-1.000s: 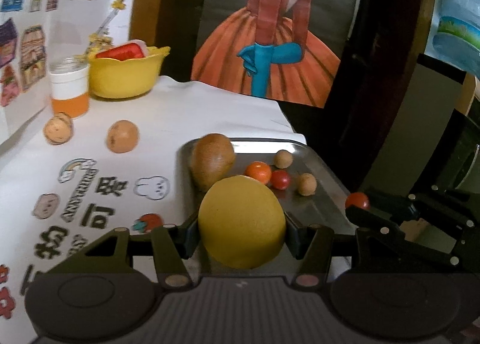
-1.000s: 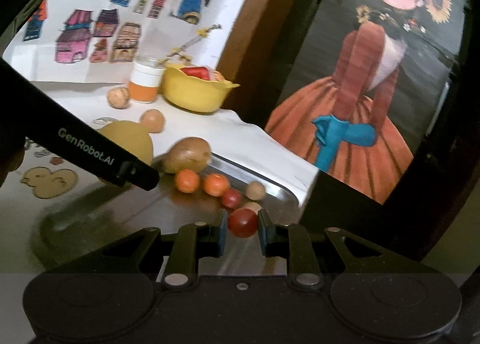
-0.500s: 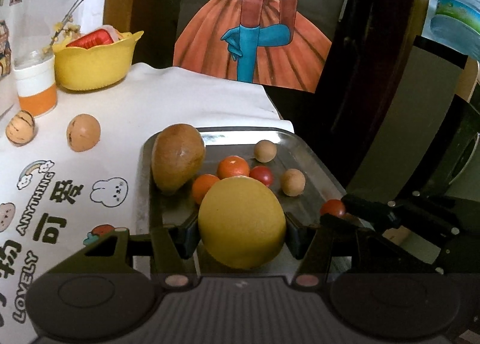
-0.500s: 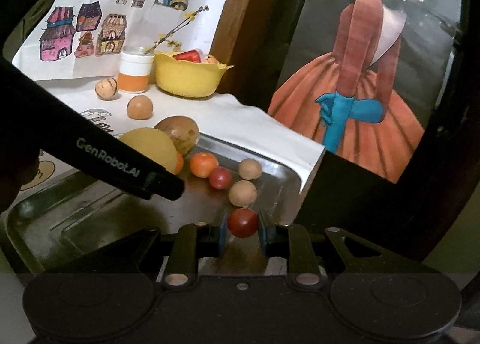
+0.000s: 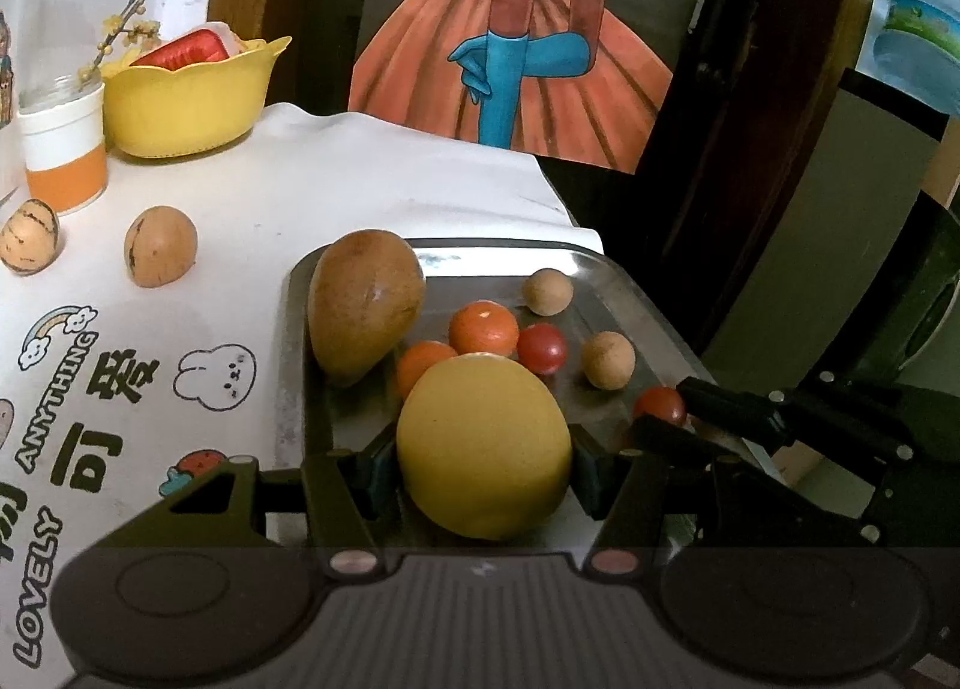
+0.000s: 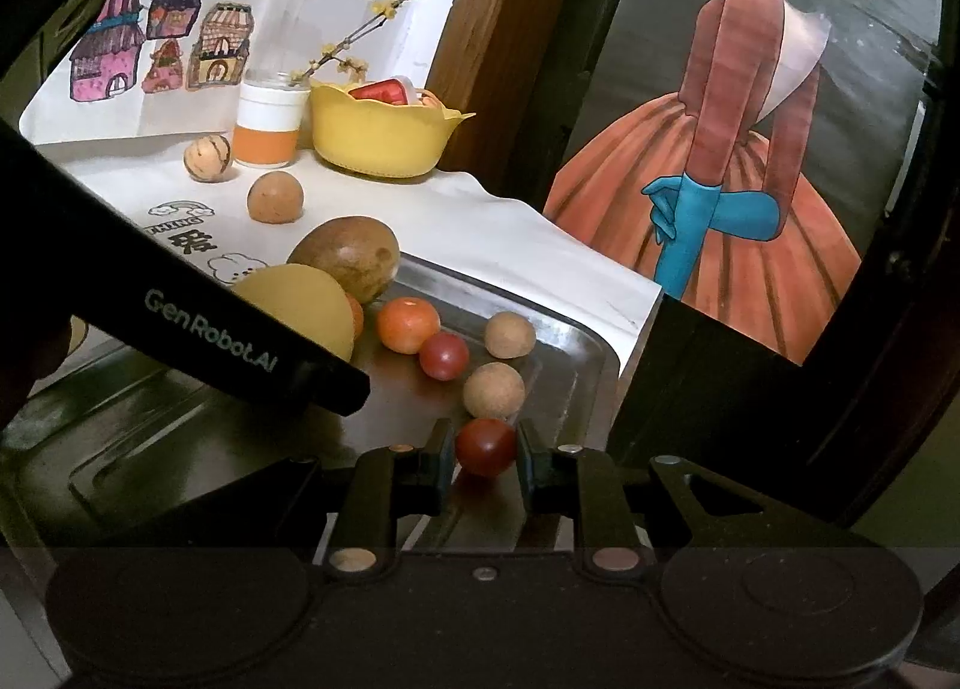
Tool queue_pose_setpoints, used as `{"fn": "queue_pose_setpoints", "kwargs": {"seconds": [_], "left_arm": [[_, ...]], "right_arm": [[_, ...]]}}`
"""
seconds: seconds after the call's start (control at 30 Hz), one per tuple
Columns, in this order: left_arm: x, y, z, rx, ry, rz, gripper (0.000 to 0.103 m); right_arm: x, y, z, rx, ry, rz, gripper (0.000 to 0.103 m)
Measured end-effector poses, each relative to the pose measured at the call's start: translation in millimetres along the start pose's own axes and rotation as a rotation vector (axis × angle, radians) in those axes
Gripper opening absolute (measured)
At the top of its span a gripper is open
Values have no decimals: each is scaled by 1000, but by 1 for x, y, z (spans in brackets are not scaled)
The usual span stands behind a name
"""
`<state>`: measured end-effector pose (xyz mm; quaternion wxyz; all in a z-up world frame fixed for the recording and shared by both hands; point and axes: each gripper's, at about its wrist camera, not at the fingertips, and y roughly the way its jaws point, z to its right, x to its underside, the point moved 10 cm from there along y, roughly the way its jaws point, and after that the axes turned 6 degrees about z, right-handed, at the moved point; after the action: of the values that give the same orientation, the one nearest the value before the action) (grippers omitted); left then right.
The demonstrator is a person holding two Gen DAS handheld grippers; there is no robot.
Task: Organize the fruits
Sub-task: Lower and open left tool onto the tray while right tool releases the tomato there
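While both grippers hang over the metal tray (image 5: pixel 624 293), we have two fruits in hand at once. Our left gripper (image 5: pixel 483 464) is spread wide and clamped on the big yellow fruit (image 5: pixel 483 449), carried low over the tray's near half. Our right gripper (image 6: pixel 485 449) has its jaws nearly together around a small red tomato (image 6: pixel 485 446); the pads look to be touching its sides, just above the tray floor by its right rim, though we can't tell whether it rests there yet.

Plenty is collected already: the brown mango-like fruit (image 5: pixel 363 302) at the tray's far left corner, two orange fruits (image 5: pixel 483 326) beside it, another red tomato (image 5: pixel 541 348), and two tan balls (image 5: pixel 607 359) towards the right.

Left to do, as we judge it: set down these two, then fetch the brown round fruit (image 5: pixel 160 246) and the striped nut-like one (image 5: pixel 29 236) out on the white tablecloth (image 5: pixel 336 179), near the orange-banded jar (image 5: pixel 63 149) and yellow bowl (image 5: pixel 186 101). We're well past halfway.
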<state>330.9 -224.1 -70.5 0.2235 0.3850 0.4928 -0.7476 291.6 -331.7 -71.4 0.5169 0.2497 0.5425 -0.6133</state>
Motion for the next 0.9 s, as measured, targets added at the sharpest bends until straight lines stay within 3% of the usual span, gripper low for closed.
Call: {"fn": "queue_pose_setpoints", "kwargs": {"seconds": [0.23,0.47,0.7,0.9], "left_arm": [[1,1,-4,-8,-2,-7,61],[-2,-3,-5,-23,2,-5,62],[-6,-15,-6,-32,-6,25,68],[-11,-36,-6,-49,-2,75,81]], "right_arm": [[0,0,0,4,-3,-2,23],[0,-1,0,10,9,0,30],[-3,-12,-2,30,7,16,51],[-8,-30,0,54,16,47,73]]}}
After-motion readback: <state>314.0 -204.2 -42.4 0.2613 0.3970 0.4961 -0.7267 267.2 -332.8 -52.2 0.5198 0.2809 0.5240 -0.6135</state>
